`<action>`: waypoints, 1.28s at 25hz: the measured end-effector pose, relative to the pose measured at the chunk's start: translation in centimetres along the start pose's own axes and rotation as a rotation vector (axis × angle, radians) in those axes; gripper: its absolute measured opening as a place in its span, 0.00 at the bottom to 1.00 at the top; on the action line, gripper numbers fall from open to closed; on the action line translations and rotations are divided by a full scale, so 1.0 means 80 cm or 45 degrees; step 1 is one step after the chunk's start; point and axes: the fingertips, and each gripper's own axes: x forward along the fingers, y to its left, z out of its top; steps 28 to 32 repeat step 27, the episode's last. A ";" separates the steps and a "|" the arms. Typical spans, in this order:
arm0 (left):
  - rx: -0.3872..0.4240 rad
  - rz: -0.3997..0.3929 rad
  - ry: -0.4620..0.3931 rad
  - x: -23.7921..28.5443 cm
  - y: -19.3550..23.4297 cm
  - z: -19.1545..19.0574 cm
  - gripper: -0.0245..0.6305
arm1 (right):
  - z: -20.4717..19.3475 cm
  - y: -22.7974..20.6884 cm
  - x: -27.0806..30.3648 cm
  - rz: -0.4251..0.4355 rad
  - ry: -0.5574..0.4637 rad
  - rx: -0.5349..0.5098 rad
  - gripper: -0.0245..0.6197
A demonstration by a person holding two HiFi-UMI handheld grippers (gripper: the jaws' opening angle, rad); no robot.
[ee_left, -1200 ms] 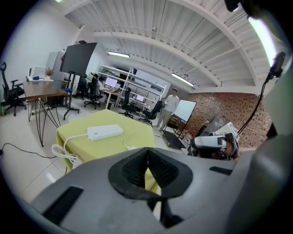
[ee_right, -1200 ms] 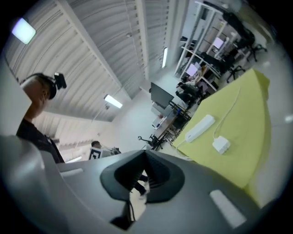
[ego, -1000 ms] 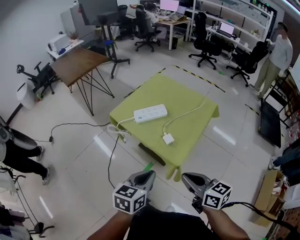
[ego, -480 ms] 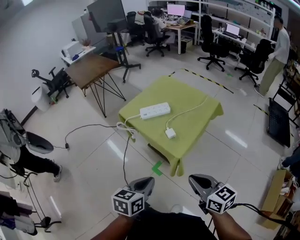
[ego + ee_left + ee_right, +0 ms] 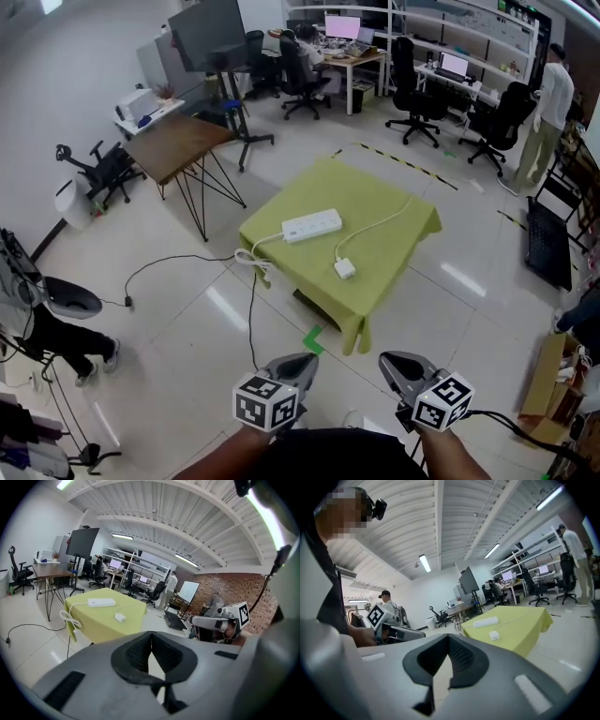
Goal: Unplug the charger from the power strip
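A white power strip point(image 5: 312, 226) lies on the yellow-green table point(image 5: 389, 202) in the middle of the room. A small white charger point(image 5: 345, 269) rests on the cloth near the front edge, apart from the strip, and its thin cable point(image 5: 380, 223) runs toward the far right corner. My left gripper point(image 5: 292, 367) and right gripper point(image 5: 397, 367) hover side by side at the bottom of the head view, well short of the table, both shut and empty. In the left gripper view the strip point(image 5: 101, 603) and charger point(image 5: 120, 618) show far beyond the closed jaws. The right gripper view shows the strip point(image 5: 486, 621) and charger point(image 5: 493, 635) likewise.
The strip's white cord point(image 5: 253, 259) hangs coiled off the table's left edge, and a black cable point(image 5: 173, 267) trails over the floor. A wooden table point(image 5: 178, 145) stands at back left, office chairs and desks behind, a person point(image 5: 550, 112) at right, a cardboard box point(image 5: 544, 375) near right.
The head view has swung, so the table sits a little farther right. Both grippers have shifted slightly rightward and lower in the frame. Both stay shut; strip and charger lie unmoved.
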 end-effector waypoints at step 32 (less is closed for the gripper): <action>-0.015 0.019 -0.026 -0.054 0.025 -0.029 0.05 | -0.025 0.038 0.006 -0.056 0.065 -0.011 0.04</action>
